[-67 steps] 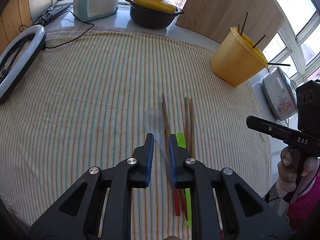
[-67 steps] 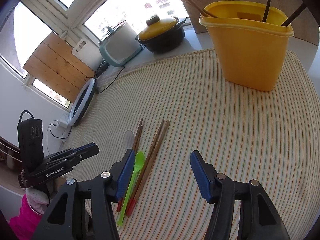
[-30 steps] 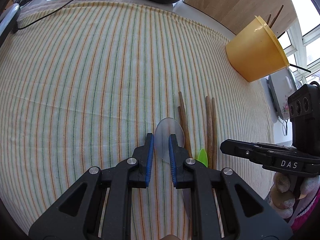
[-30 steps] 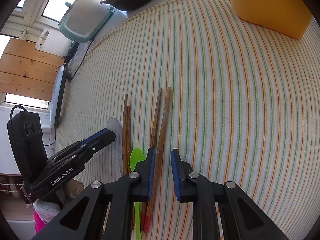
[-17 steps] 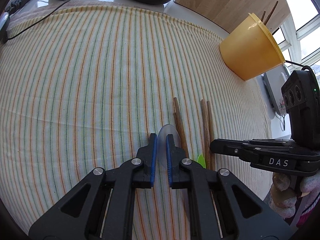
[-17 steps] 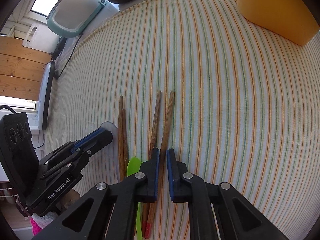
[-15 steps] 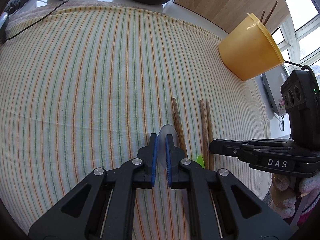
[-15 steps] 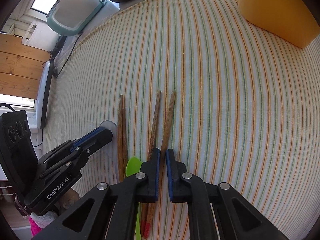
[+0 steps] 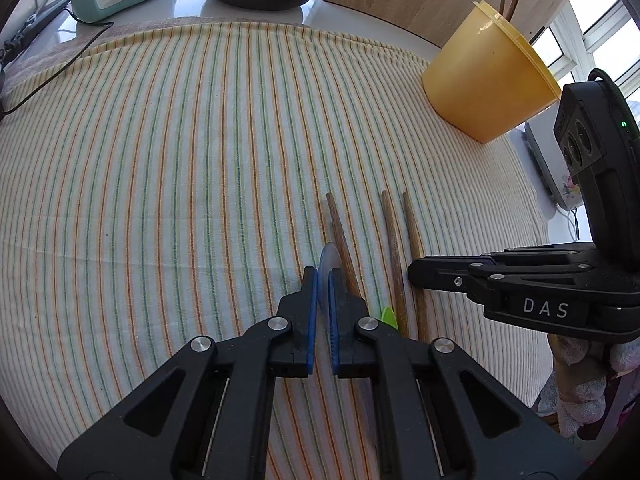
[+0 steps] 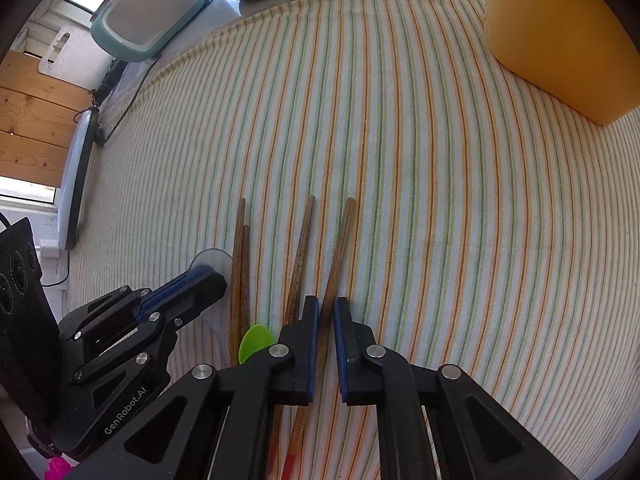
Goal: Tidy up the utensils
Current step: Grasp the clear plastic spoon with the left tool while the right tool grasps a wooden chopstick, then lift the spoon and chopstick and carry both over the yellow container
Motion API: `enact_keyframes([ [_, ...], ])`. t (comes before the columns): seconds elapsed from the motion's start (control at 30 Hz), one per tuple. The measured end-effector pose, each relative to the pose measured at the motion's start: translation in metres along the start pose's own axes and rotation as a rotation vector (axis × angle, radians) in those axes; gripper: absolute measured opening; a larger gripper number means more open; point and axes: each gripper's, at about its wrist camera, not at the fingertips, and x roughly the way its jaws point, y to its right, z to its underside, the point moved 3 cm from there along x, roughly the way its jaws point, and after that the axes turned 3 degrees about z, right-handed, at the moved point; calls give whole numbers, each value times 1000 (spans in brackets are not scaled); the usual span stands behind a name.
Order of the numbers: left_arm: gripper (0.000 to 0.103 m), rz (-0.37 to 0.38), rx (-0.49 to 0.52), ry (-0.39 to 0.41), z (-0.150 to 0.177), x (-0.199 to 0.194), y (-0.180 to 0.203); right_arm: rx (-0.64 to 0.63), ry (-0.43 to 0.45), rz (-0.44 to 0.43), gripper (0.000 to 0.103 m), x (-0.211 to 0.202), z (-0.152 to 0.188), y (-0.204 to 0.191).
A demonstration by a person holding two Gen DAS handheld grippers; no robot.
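Utensils lie in a loose row on a striped tablecloth (image 9: 160, 160): a clear plastic spoon (image 9: 329, 256), a pair of wooden chopsticks just beside it (image 10: 239, 264), a second pair (image 9: 394, 248), and a green plastic spoon (image 10: 256, 340) of which only the bowl shows. A yellow container (image 9: 484, 84) stands at the far right edge of the cloth, well apart from the row, with a few sticks already leaning inside it.

The left gripper (image 9: 323, 280) points steeply down, and its blue pads are pinched nearly together on the bowl of the clear plastic spoon, which sticks up edge-on between them. The right gripper (image 10: 327, 308) has its pads drawn nearly together on the rightmost chopstick (image 10: 340, 240) of the second pair; that stick angles away from its partner and seems tilted off the cloth at the far end. Its partner lies just beside the left pad, outside the grip.

Both grasps look complete, so the step in hand is probably lifting. To do it well, each hand should rise straight up first, so the held piece does not drag its neighbours sideways. The clear spoon is thin and slick and is gripped at the bowl, so it may pivot; a slow lift would help. The single chopstick is held partway along its length and may swing, so it should be tipped upright before it reaches the container's rim.
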Motion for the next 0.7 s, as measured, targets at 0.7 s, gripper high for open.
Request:
enact_keyframes([
  [0.7,2,-38,-43,152,0,-77,-14,-122,228,-103,3,-81,25,4],
])
